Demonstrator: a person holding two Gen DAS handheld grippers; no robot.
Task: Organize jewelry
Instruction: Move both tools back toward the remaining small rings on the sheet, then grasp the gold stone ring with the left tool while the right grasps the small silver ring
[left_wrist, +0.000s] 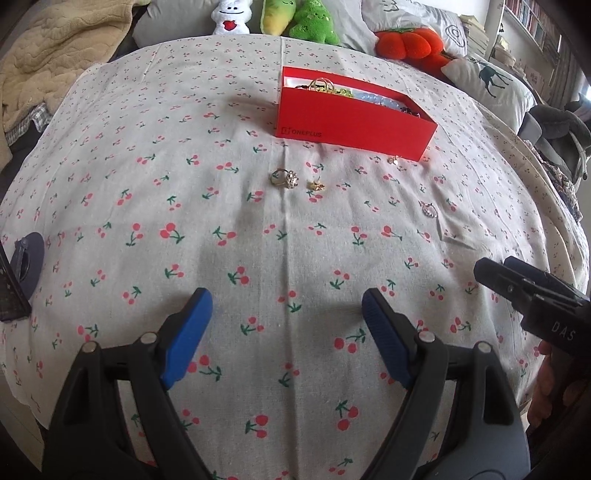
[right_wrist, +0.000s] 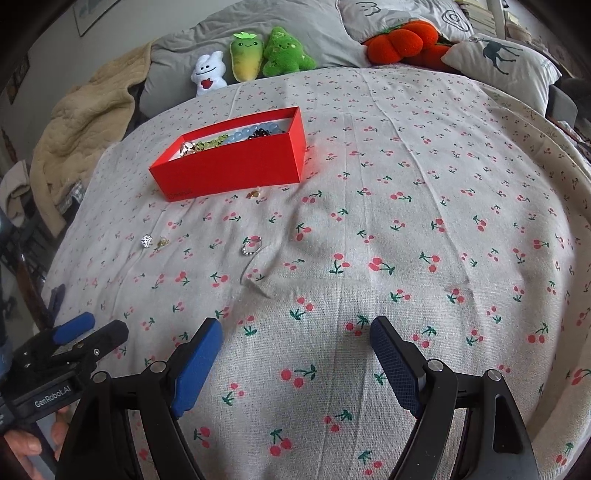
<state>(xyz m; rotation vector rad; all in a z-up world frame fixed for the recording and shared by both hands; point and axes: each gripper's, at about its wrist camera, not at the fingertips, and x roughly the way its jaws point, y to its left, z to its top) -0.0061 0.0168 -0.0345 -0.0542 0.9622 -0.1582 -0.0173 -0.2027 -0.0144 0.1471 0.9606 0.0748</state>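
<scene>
Both my left gripper and right gripper hang spread and empty; the slim silver ring lies before the red cardboard box, nearer my right.

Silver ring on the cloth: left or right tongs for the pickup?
Probably right. The silver ring lies nearly ahead of the open right tongs. From the left tongs it sits far off to the side, with the right tongs nearer.
</scene>
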